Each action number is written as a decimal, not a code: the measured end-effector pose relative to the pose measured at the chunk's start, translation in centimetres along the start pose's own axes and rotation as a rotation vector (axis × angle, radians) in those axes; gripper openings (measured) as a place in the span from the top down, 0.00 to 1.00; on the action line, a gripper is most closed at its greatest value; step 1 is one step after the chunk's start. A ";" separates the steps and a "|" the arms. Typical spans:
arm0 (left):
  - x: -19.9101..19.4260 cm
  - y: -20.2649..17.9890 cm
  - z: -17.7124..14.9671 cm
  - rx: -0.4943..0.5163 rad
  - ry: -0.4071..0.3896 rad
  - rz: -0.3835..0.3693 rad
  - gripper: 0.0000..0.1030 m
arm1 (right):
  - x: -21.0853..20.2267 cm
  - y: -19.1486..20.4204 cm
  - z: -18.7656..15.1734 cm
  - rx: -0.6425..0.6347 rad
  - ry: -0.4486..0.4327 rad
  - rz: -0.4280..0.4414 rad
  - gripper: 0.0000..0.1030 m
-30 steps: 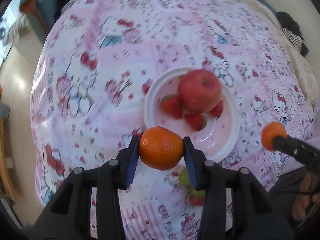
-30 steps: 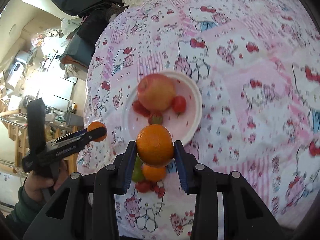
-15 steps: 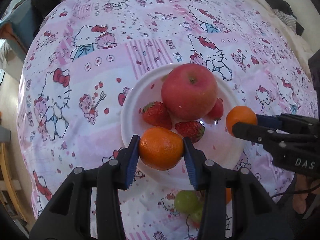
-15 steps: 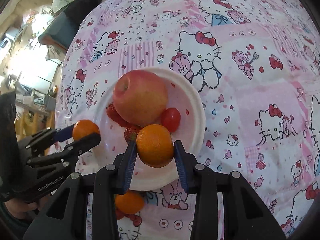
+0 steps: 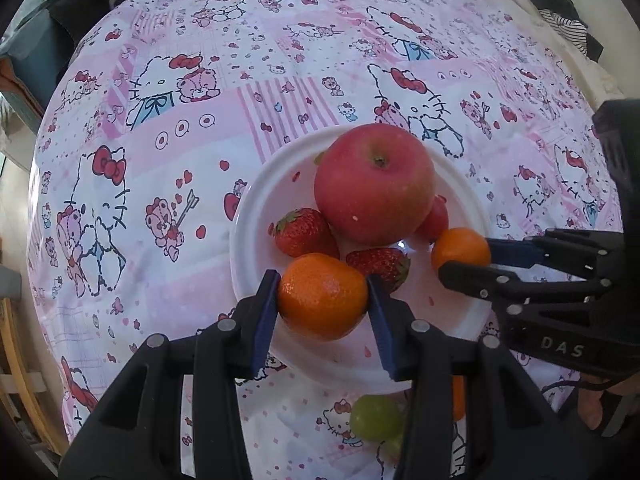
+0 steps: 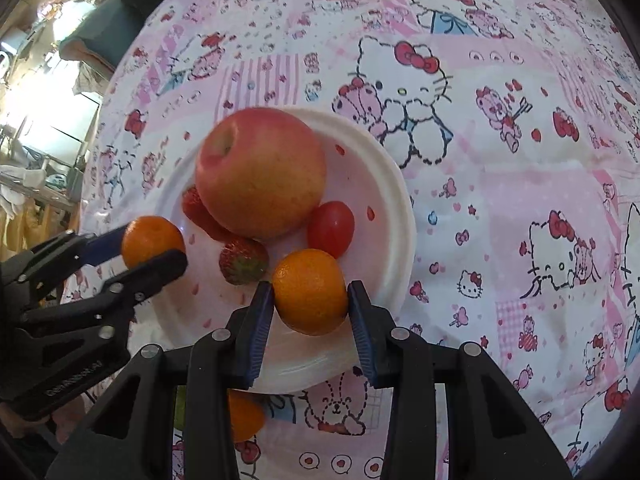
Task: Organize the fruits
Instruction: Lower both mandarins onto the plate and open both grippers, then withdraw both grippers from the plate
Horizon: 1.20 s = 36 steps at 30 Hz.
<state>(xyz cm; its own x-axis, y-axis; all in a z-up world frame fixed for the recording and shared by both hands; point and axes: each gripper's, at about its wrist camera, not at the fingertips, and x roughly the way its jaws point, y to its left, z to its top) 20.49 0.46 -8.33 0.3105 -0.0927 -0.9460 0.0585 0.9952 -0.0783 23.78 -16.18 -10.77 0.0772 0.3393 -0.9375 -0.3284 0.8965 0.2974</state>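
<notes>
The left claw (image 5: pixel 323 295) pinches an orange (image 5: pixel 323 297) across its middle, one blue pad on each side, and holds it over the near left part of the white plate (image 5: pixel 256 216). The side grip leaves the fruit's underside free, so I judge it is held that way to be set straight down among the others.

On the plate lies a big apple (image 5: pixel 374 184) at the far side, with two strawberries (image 5: pixel 304 232) near it on the left and a small red tomato (image 6: pixel 331 229) on its right. That leaves the near half of the plate bare, which is likely why both claws come in from the near edge.

The right claw (image 6: pixel 310 298) likewise pinches its own orange (image 6: pixel 310 297), hanging over the near right part of the plate, just beside the tomato. Both oranges sit between the fingertips, clear of the knuckles.

Near the plate, on the patterned cloth (image 5: pixel 180 128), a green grape (image 5: pixel 376 418) and another orange (image 6: pixel 244 416) wait, partly hidden under the claws. Whether either held orange already touches the plate, I cannot tell.
</notes>
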 end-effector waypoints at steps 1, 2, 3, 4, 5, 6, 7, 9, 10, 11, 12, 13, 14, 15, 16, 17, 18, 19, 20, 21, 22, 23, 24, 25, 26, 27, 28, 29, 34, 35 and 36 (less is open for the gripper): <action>0.0 0.0 0.0 0.001 -0.004 0.004 0.61 | 0.2 0.0 -0.1 0.004 0.008 -0.001 0.60; 0.0 0.0 -0.1 0.002 -0.003 0.009 0.61 | 0.4 0.0 -0.1 0.006 0.015 -0.001 0.60; 0.1 0.0 -0.1 0.002 0.003 0.011 0.61 | 0.6 0.0 -0.1 0.006 0.020 -0.002 0.60; 0.2 0.1 -0.2 0.002 0.007 0.009 0.61 | 0.7 0.1 -0.1 0.004 0.024 -0.003 0.59; 0.2 0.1 -0.2 0.001 0.010 0.007 0.61 | 0.7 0.2 -0.1 0.002 0.021 -0.005 0.59; 0.2 0.1 -0.3 0.002 0.012 0.008 0.60 | 0.6 0.3 -0.1 -0.003 0.018 -0.001 0.59; 0.1 0.1 -0.3 0.006 0.007 0.014 0.56 | 0.5 0.4 0.0 -0.007 0.018 0.001 0.59; -0.4 0.1 -0.3 0.008 -0.015 0.026 0.42 | 0.4 0.6 0.1 -0.012 0.010 0.001 0.59; -0.8 0.2 -0.3 0.003 -0.030 0.031 0.33 | 0.3 0.6 0.1 -0.008 0.006 0.007 0.59; -1.2 0.3 -0.3 -0.005 -0.044 0.032 0.29 | 0.1 0.5 0.2 -0.003 0.004 0.016 0.59; -1.5 0.4 -0.3 -0.010 -0.053 0.029 0.26 | -0.1 0.4 0.3 0.004 0.002 0.025 0.56; -1.9 0.5 -0.3 -0.015 -0.062 0.025 0.26 | -0.4 0.2 0.3 0.011 -0.006 0.034 0.53; -2.2 0.6 -0.3 -0.018 -0.071 0.027 0.26 | -0.7 0.1 0.3 0.015 -0.016 0.039 0.52; -2.5 0.7 -0.3 -0.022 -0.081 0.032 0.26 | -1.0 0.0 0.4 0.016 -0.024 0.040 0.52; -2.8 0.8 -0.3 -0.026 -0.090 0.034 0.26 | -1.5 -0.1 0.4 0.017 -0.040 0.044 0.52; -3.1 0.9 -0.4 -0.033 -0.101 0.034 0.26 | -2.0 -0.1 0.4 0.021 -0.055 0.051 0.51; -3.6 1.1 -0.5 -0.044 -0.116 0.034 0.26 | -2.4 -0.2 0.4 0.025 -0.065 0.060 0.50; -4.0 1.3 -0.6 -0.051 -0.129 0.035 0.26 | -2.9 -0.3 0.3 0.031 -0.080 0.074 0.46; -4.5 1.4 -0.7 -0.058 -0.149 0.041 0.26 | -3.2 -0.3 0.3 0.035 -0.089 0.084 0.42; -5.0 1.5 -0.8 -0.061 -0.164 0.046 0.26 | -3.8 -0.2 0.1 0.039 -0.105 0.095 0.41; -5.4 1.5 -0.9 -0.063 -0.181 0.052 0.26 | -4.2 -0.2 0.0 0.041 -0.120 0.102 0.37; -6.0 1.5 -1.0 -0.064 -0.201 0.059 0.26 | -4.8 -0.1 -0.2 0.042 -0.137 0.106 0.32; -6.7 1.6 -1.2 -0.064 -0.226 0.069 0.26 | -5.5 0.0 -0.4 0.042 -0.157 0.112 0.31; -7.4 1.6 -1.4 -0.064 -0.250 0.077 0.26 | -6.3 0.0 -0.7 0.043 -0.181 0.120 0.31; -7.9 1.6 -1.5 -0.067 -0.265 0.081 0.26 | -7.3 0.1 -1.0 0.040 -0.209 0.130 0.31; -8.5 1.7 -1.8 -0.072 -0.279 0.081 0.26 | -8.3 0.3 -1.3 0.036 -0.235 0.141 0.31; -9.0 1.8 -2.2 -0.072 -0.290 0.075 0.26 | -9.4 0.5 -1.7 0.034 -0.267 0.157 0.30; -9.4 1.9 -2.4 -0.068 -0.297 0.070 0.26 | -10.2 0.7 -2.0 0.034 -0.288 0.169 0.28; -11.4 2.2 -3.6 -0.090 -0.342 0.097 0.26 | -14.3 2.0 -4.1 -0.010 -0.383 0.167 0.17; -11.9 2.2 -4.1 -0.100 -0.354 0.104 0.26 | -15.0 2.3 -4.7 -0.015 -0.406 0.158 0.15; -12.3 2.2 -4.5 -0.106 -0.365 0.100 0.26 | -15.5 2.6 -5.4 -0.020 -0.417 0.155 0.14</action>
<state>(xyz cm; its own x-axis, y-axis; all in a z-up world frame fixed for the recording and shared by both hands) 12.52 3.89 1.77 0.6282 0.0193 -0.7778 -0.0813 0.9958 -0.0410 16.69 -20.61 3.55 0.3977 0.5585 -0.7280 -0.3834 0.8220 0.4212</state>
